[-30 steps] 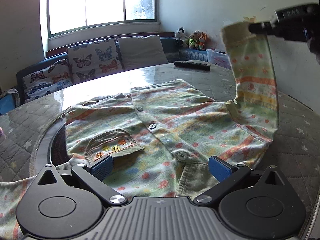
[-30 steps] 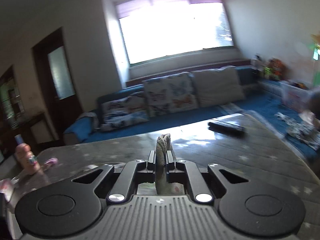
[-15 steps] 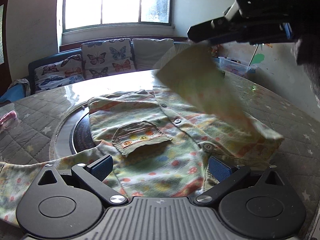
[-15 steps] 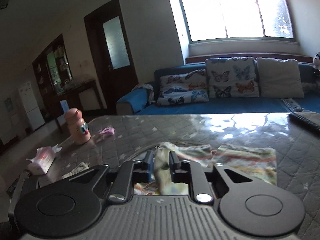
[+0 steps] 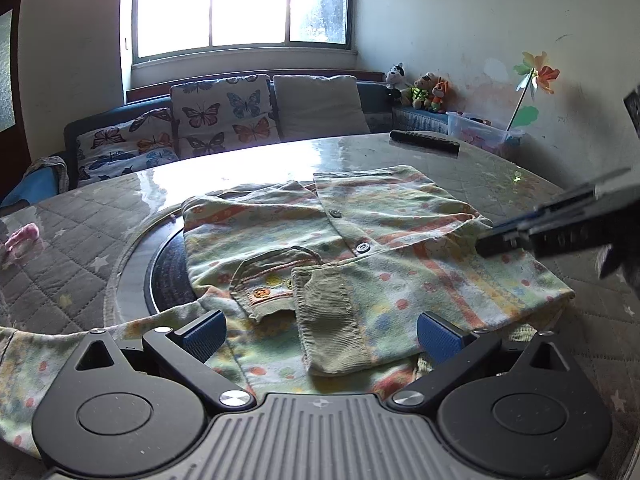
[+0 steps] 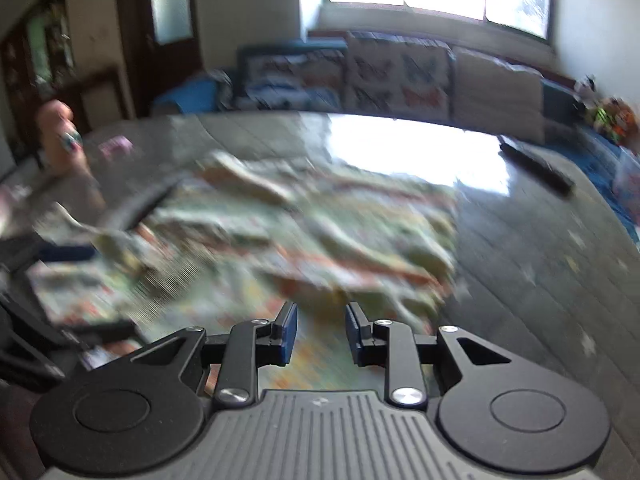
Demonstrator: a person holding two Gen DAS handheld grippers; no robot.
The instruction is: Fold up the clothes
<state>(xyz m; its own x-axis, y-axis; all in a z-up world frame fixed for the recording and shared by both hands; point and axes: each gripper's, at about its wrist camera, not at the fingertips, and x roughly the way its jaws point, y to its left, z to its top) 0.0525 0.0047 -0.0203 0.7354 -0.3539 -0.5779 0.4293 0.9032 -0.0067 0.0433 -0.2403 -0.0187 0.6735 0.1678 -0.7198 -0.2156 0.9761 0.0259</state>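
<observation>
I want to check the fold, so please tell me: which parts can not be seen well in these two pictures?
- Right wrist view: the green patterned cardigan is motion-blurred; its fold edges are unreadable.
- Left wrist view: the cardigan's hem is hidden behind the open left gripper.
- Left wrist view: the unfolded left sleeve is cut off by the frame edge.
- Left wrist view: the right gripper is blurred and cropped; its open jaws show only in its own view.
</observation>
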